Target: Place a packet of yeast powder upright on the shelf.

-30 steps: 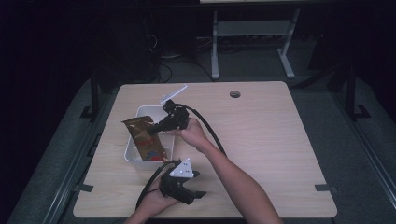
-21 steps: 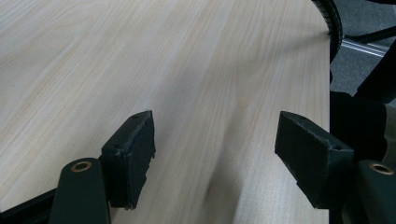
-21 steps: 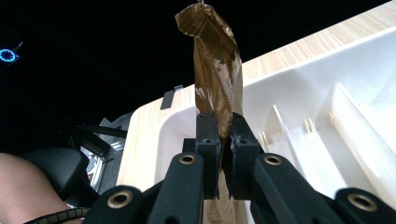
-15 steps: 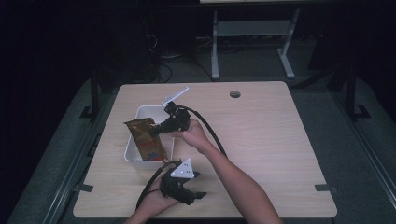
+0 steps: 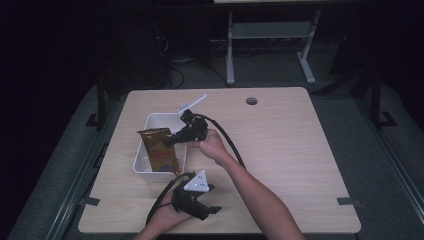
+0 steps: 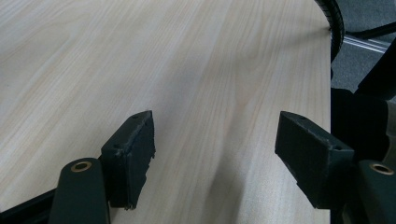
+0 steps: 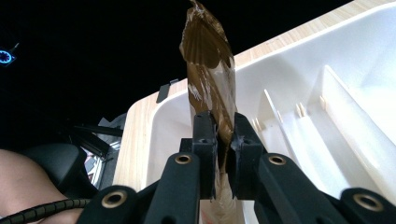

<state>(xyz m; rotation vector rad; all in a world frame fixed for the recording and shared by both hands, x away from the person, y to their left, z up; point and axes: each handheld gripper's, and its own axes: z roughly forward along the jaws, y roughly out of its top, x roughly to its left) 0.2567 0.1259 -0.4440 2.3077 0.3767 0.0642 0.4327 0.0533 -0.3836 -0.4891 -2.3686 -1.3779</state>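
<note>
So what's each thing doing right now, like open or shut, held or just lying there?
Right gripper: jaws just eased slightly, still pinching the pouch.
Brown pouch: held by its edge over the bin.
White bin: open on the table, dividers inside.
White lid: off, behind the bin.
Left gripper: open, nothing between the jaws, over bare table.

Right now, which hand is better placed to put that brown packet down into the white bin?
The right. The right gripper already pinches the brown packet over the white bin. The left gripper sits open and empty on the table near the front edge.
</note>
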